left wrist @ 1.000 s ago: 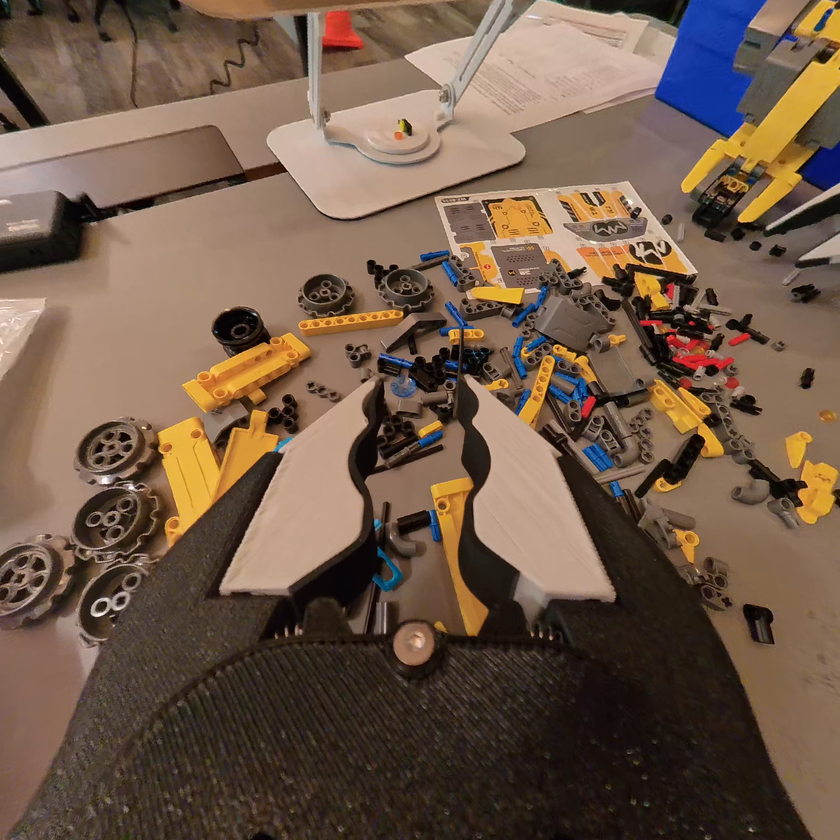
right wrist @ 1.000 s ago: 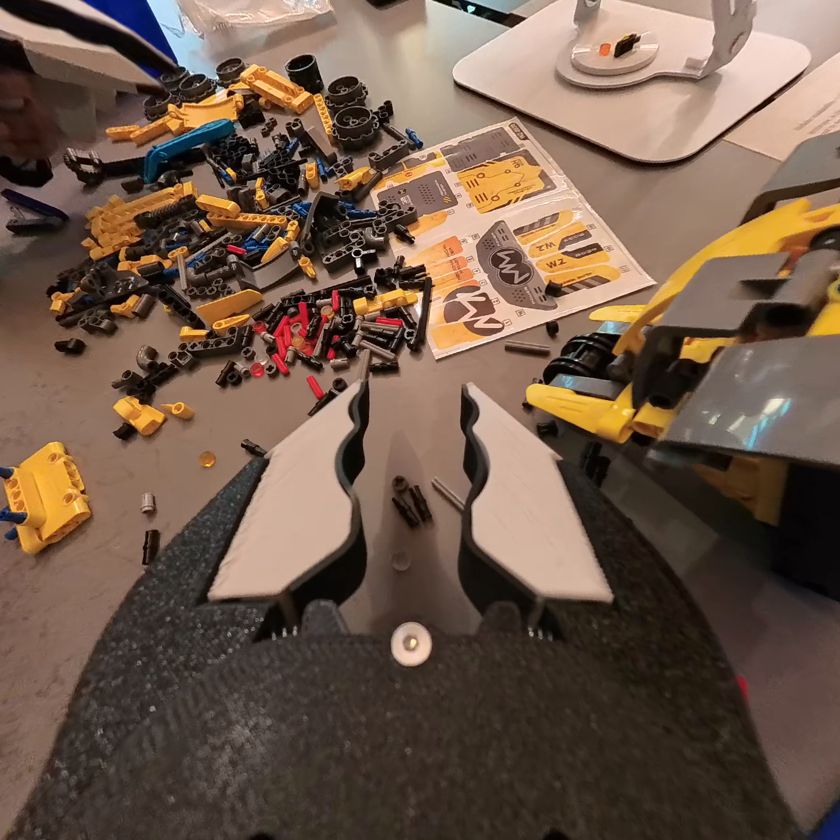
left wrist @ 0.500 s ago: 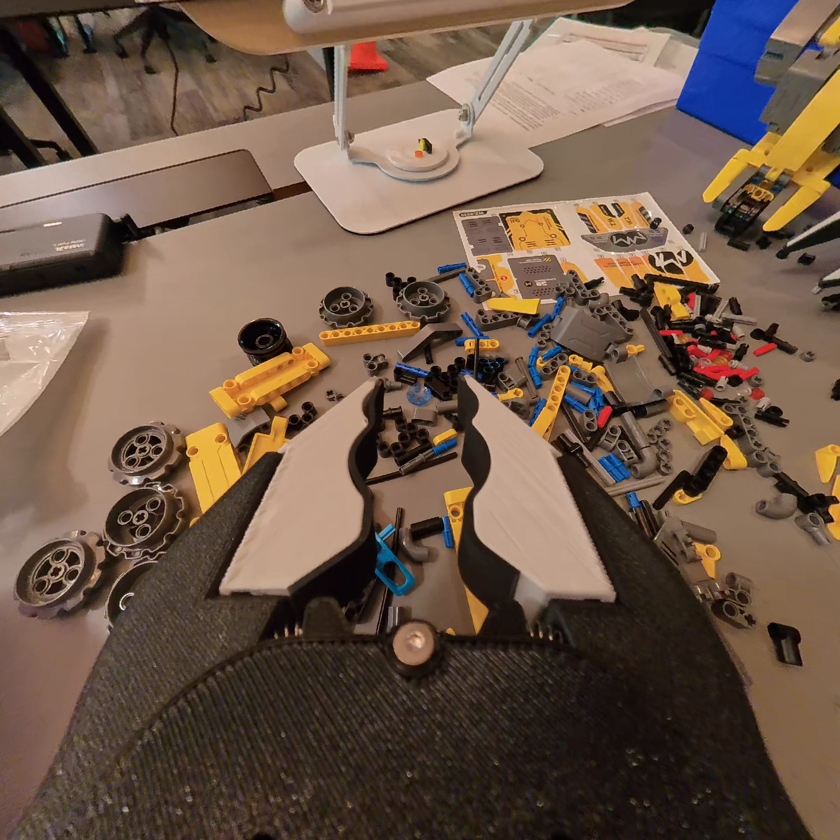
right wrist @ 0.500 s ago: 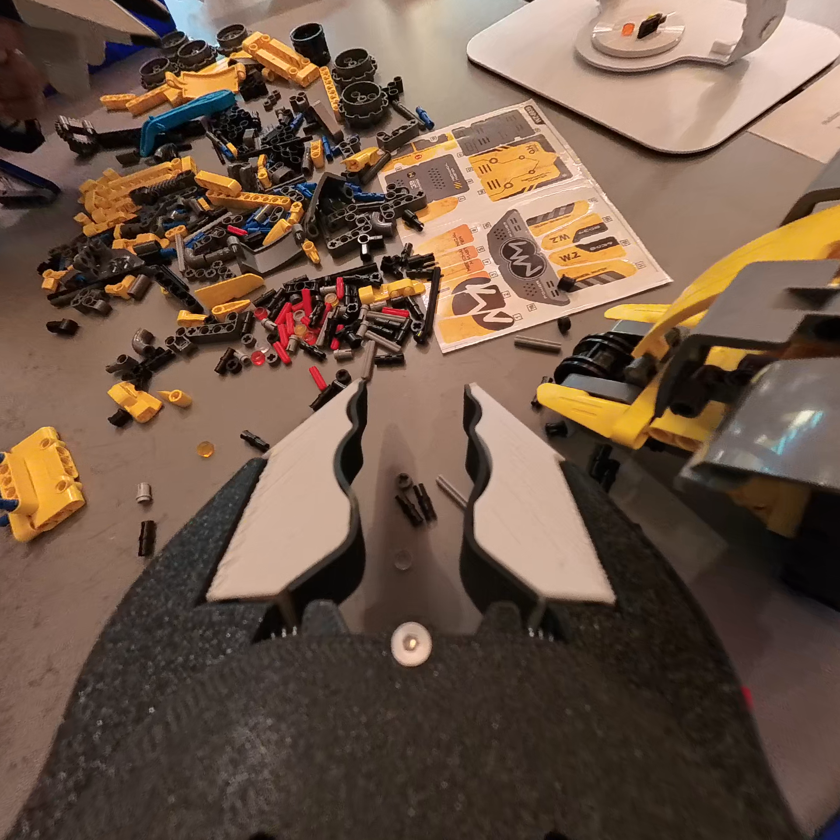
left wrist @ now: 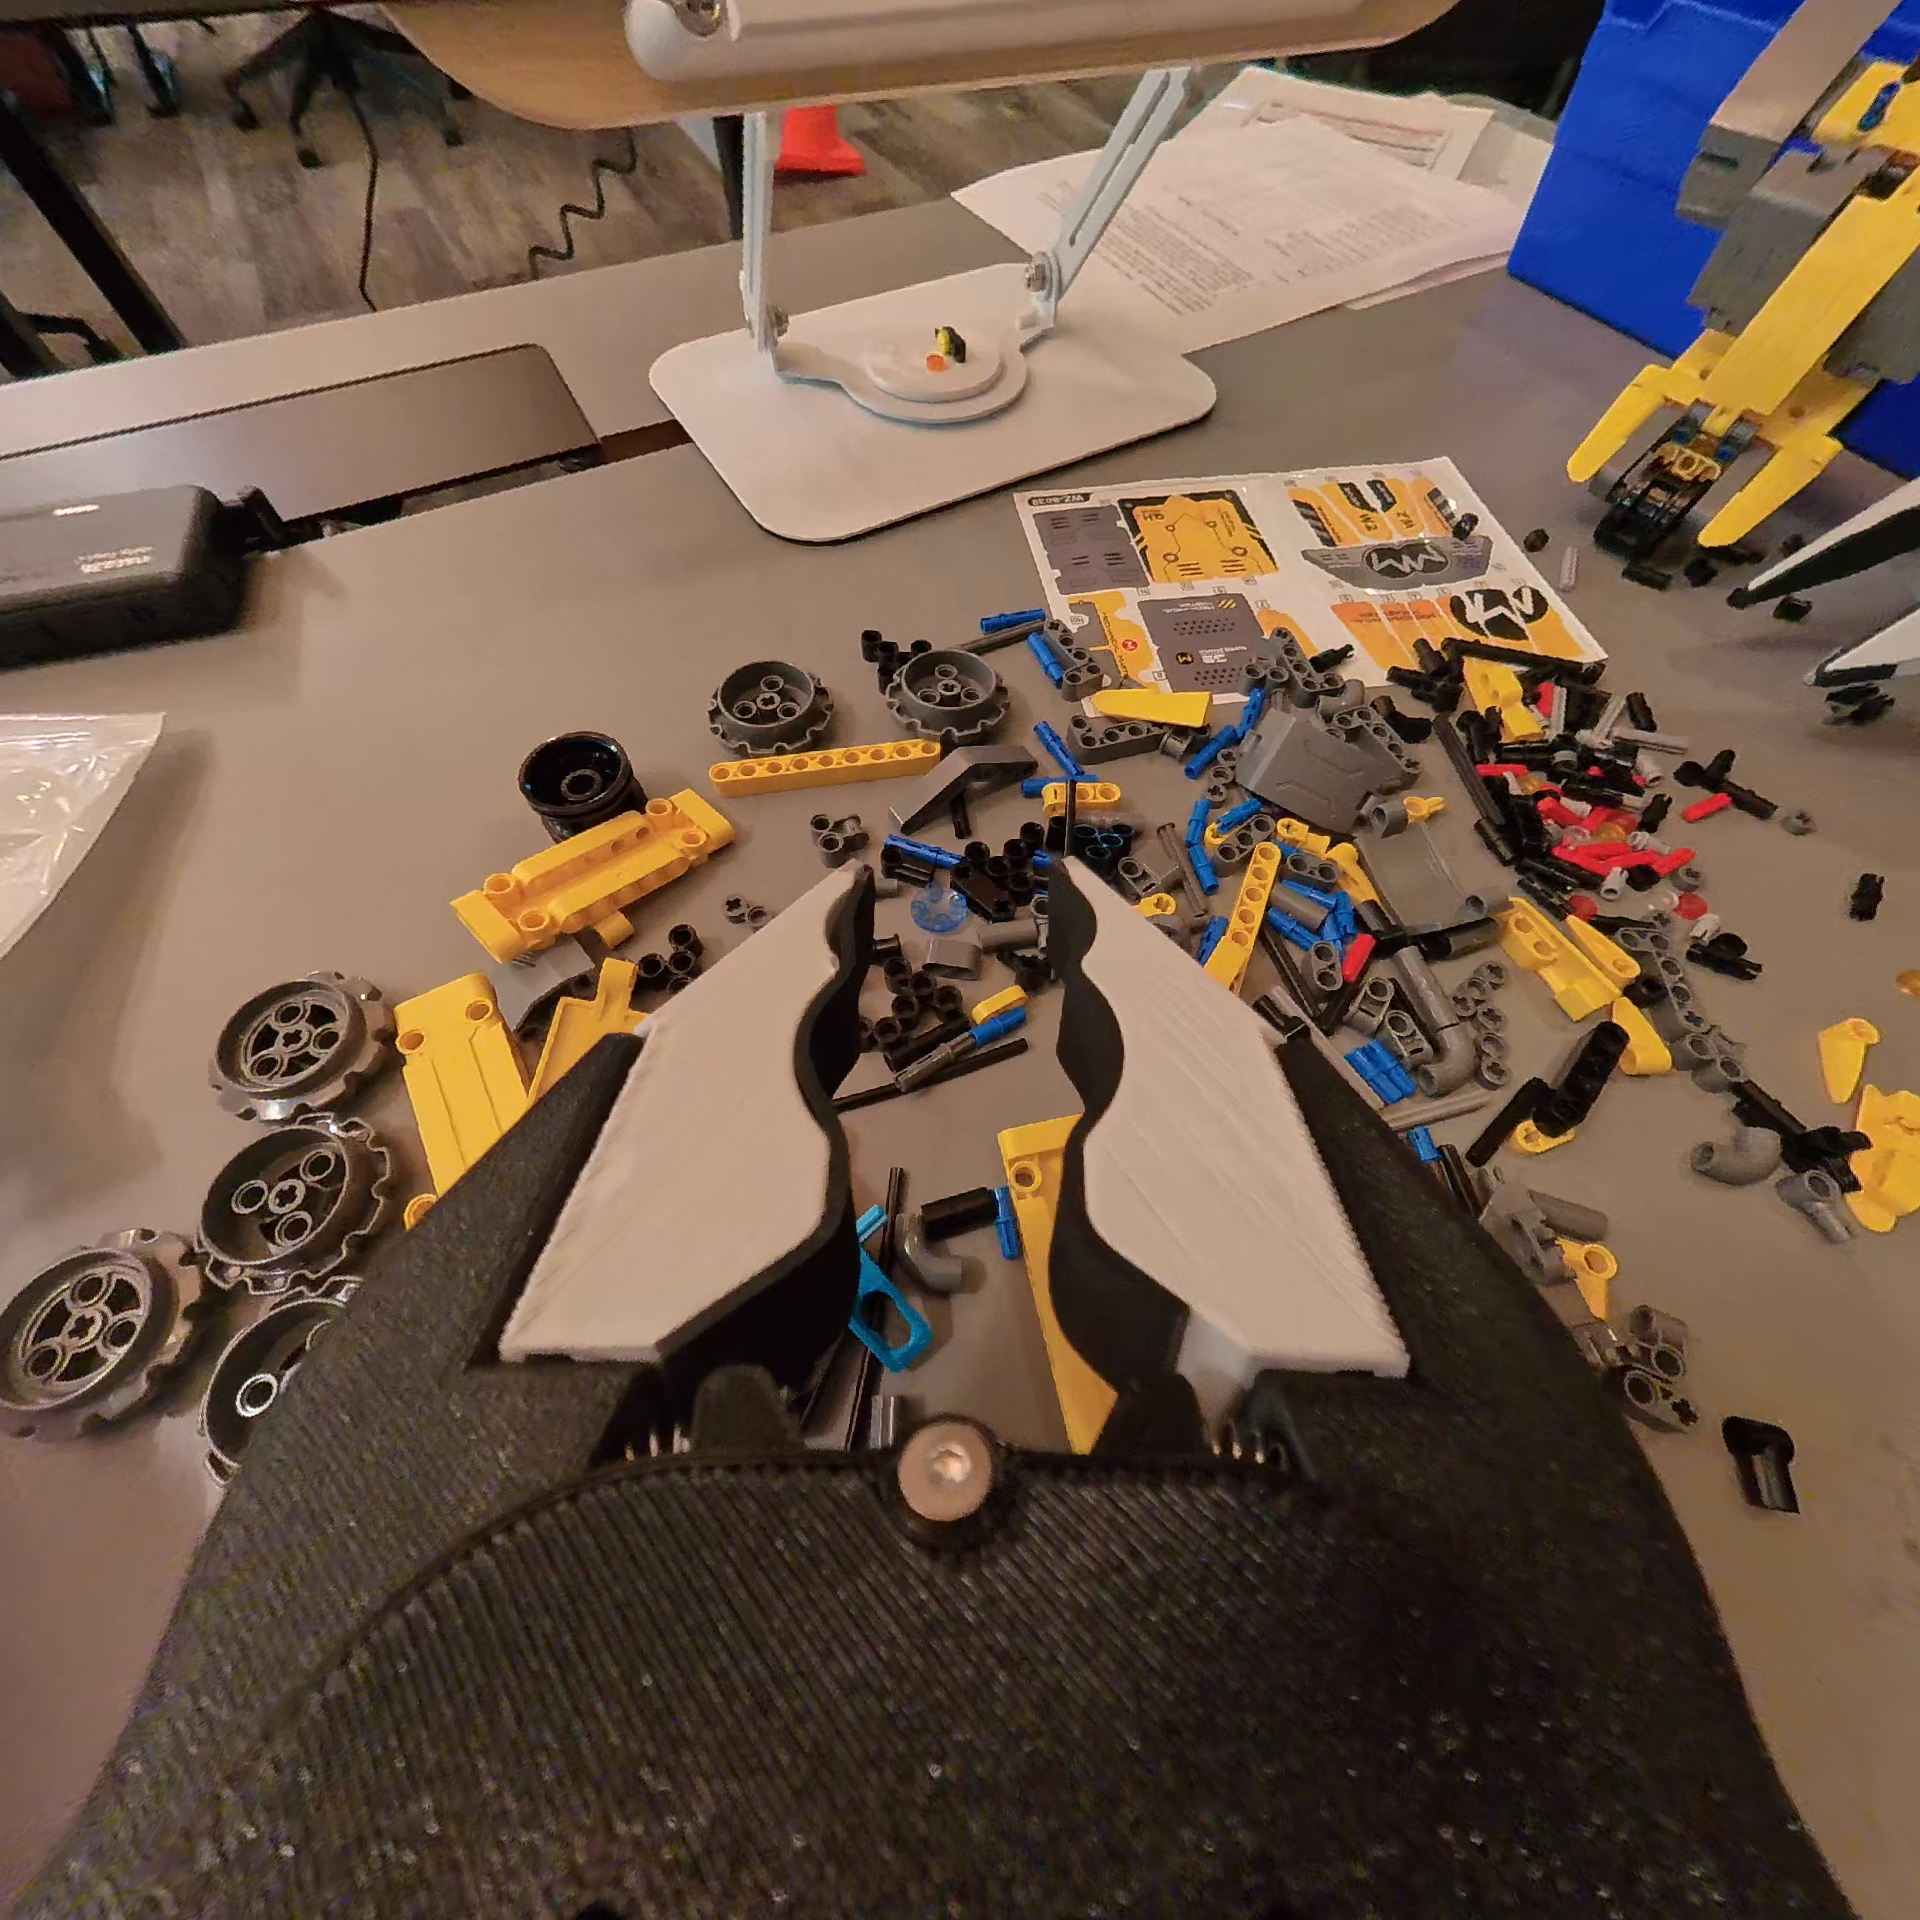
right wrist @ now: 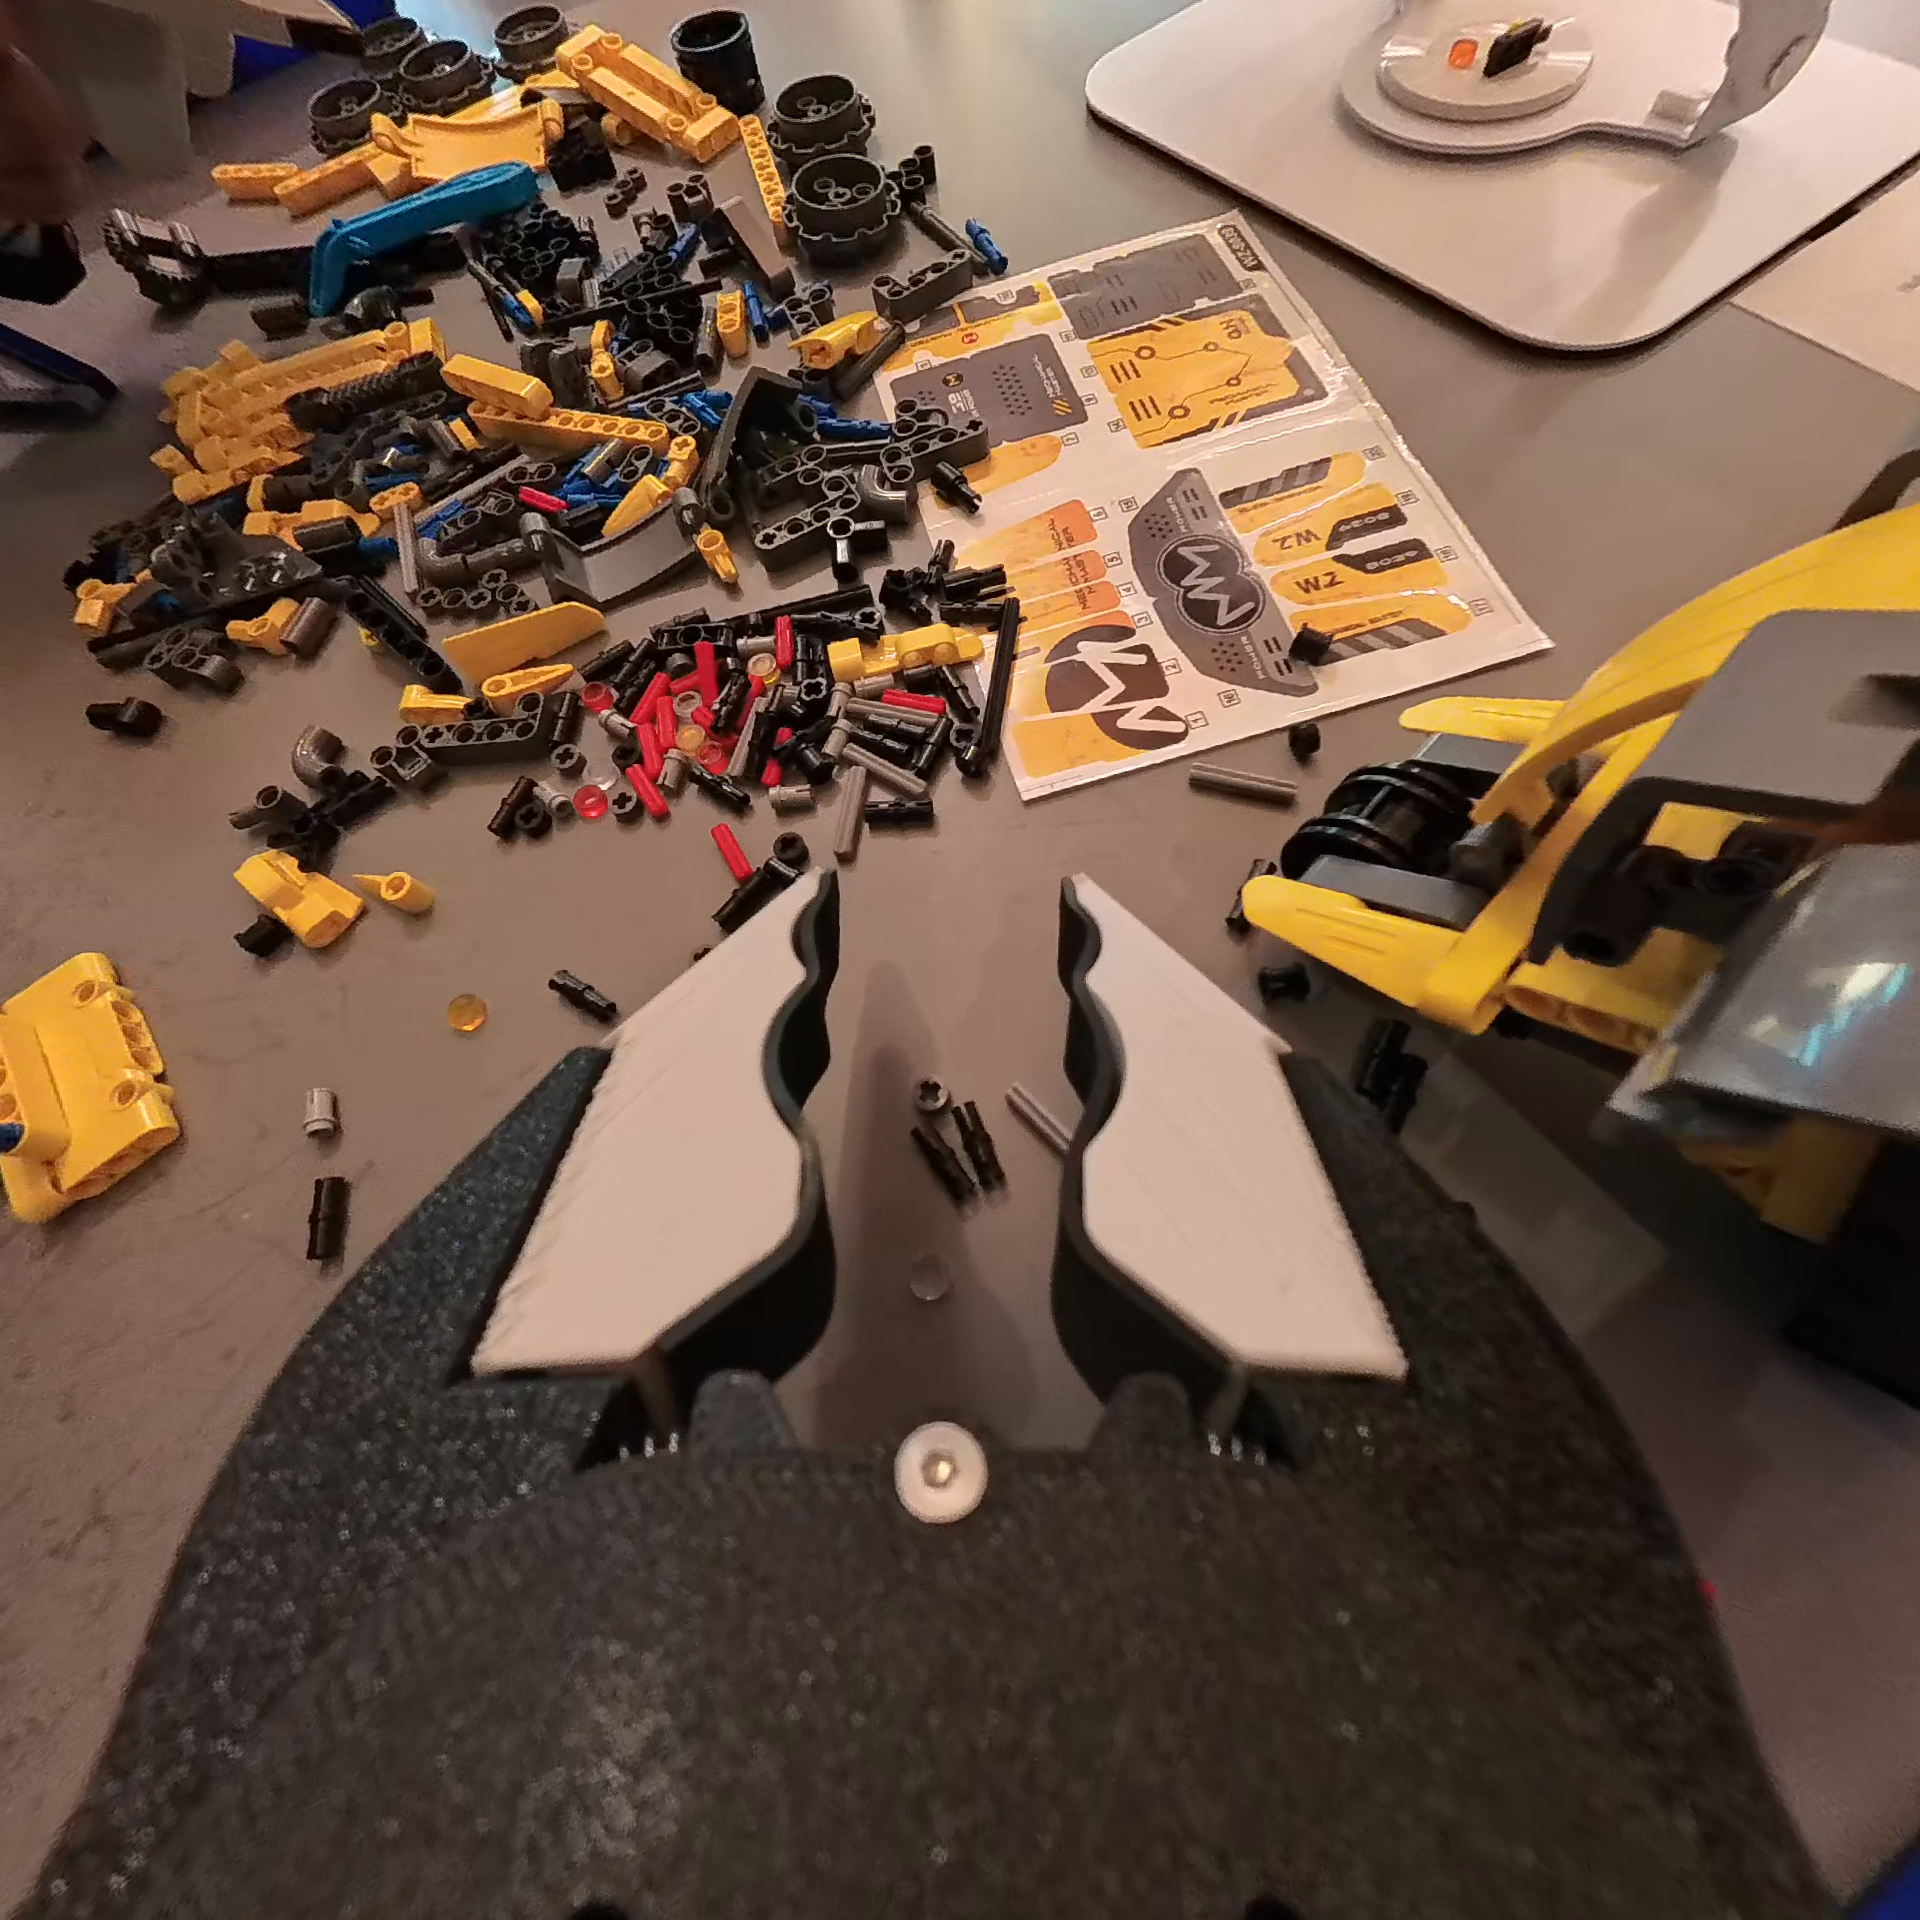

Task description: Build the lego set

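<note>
A pile of loose yellow, black, grey, blue and red lego pieces [left wrist: 1288, 883] covers the grey table, and shows in the right wrist view too [right wrist: 644, 582]. My left gripper [left wrist: 961, 883] is open and empty above the pile's near edge, over small black pins. My right gripper [right wrist: 945, 894] is open and empty over bare table, just short of the red and black pins [right wrist: 727, 727]. The part-built yellow and grey model [right wrist: 1662, 894] stands to its right, and far right in the left wrist view [left wrist: 1787, 312]. A sticker sheet [right wrist: 1195, 499] lies behind the pile.
Several grey toothed wheels [left wrist: 291, 1049] lie at the left. A white lamp base [left wrist: 935, 416] stands behind the pile. A black box [left wrist: 114, 571] and a clear bag [left wrist: 52, 800] are at the far left. Papers [left wrist: 1278, 229] and a blue box [left wrist: 1621, 177] sit at the back right. The left gripper's tips are roughly 30 centimetres from the right gripper's.
The left gripper has drawn back and up from the pile, so the lamp arm now shows above. The right gripper has moved slightly forward toward the pins. Both stay open.
</note>
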Tool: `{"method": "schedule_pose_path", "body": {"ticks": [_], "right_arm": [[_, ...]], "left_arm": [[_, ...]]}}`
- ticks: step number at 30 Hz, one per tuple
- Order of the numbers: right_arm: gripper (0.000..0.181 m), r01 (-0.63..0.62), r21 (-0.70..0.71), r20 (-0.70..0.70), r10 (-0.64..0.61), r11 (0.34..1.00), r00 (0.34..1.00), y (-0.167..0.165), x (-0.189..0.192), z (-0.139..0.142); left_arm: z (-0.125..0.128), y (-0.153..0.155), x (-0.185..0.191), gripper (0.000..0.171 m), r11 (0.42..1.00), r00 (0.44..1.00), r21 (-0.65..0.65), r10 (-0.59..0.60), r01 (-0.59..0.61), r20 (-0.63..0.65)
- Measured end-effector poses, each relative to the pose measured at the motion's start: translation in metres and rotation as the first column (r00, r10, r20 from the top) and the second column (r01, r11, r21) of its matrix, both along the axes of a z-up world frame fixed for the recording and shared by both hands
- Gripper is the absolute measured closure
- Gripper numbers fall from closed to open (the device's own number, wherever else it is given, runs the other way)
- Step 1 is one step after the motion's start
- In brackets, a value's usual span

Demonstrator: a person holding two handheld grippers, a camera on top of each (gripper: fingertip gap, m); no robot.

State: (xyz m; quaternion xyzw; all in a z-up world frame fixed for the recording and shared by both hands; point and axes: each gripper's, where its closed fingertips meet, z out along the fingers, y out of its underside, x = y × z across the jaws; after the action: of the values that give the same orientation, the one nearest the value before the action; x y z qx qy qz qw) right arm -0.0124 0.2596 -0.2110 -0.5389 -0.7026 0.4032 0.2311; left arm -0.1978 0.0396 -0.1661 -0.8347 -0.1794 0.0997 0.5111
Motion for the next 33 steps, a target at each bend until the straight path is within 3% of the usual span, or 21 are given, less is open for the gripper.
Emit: {"method": "schedule_pose_path", "body": {"ticks": [3, 5, 8, 10, 15, 19, 23, 28, 33], "right_arm": [[0.139, 0.000, -0.008, 0.000, 0.000, 1.000, 1.000, 0.000, 0.000, 0.000], [0.139, -0.002, -0.006, 0.002, 0.002, 1.000, 1.000, 0.000, 0.000, 0.000], [0.139, -0.008, -0.001, 0.008, 0.008, 1.000, 1.000, -0.001, 0.000, -0.001], [0.139, -0.010, -0.009, 0.016, 0.011, 1.000, 1.000, -0.001, 0.000, -0.002], [0.139, -0.035, -0.069, 0.012, 0.035, 0.997, 0.999, -0.006, 0.002, 0.001], [0.136, -0.040, -0.114, 0.035, 0.044, 0.993, 0.998, -0.008, 0.003, -0.001], [0.135, -0.046, -0.143, 0.036, 0.052, 0.989, 0.998, -0.011, 0.003, 0.001], [0.135, -0.040, -0.154, 0.035, 0.046, 0.987, 0.998, -0.010, 0.003, 0.001], [0.135, -0.034, -0.180, 0.025, 0.039, 0.983, 0.999, -0.008, 0.003, 0.004]], "left_arm": [[0.005, 0.004, 0.006, 0.140, 0.999, 0.999, 0.024, -0.035, 0.035, -0.005], [0.013, 0.011, 0.029, 0.151, 0.985, 0.986, 0.059, -0.165, 0.164, 0.009], [0.045, 0.023, 0.101, 0.158, 0.849, 0.868, 0.214, -0.496, 0.484, 0.005], [0.057, 0.028, 0.129, 0.160, 0.816, 0.837, 0.215, -0.546, 0.536, -0.012], [0.011, 0.012, 0.178, 0.161, 0.824, 0.825, -0.062, -0.556, 0.563, 0.101], [-0.022, -0.010, 0.188, 0.155, 0.853, 0.879, -0.212, -0.461, 0.477, 0.122], [-0.039, -0.010, 0.185, 0.152, 0.875, 0.907, -0.238, -0.403, 0.421, 0.125], [-0.052, -0.008, 0.178, 0.160, 0.872, 0.918, -0.288, -0.375, 0.397, 0.128], [-0.058, -0.011, 0.176, 0.152, 0.870, 0.924, -0.310, -0.353, 0.383, 0.149]]}}
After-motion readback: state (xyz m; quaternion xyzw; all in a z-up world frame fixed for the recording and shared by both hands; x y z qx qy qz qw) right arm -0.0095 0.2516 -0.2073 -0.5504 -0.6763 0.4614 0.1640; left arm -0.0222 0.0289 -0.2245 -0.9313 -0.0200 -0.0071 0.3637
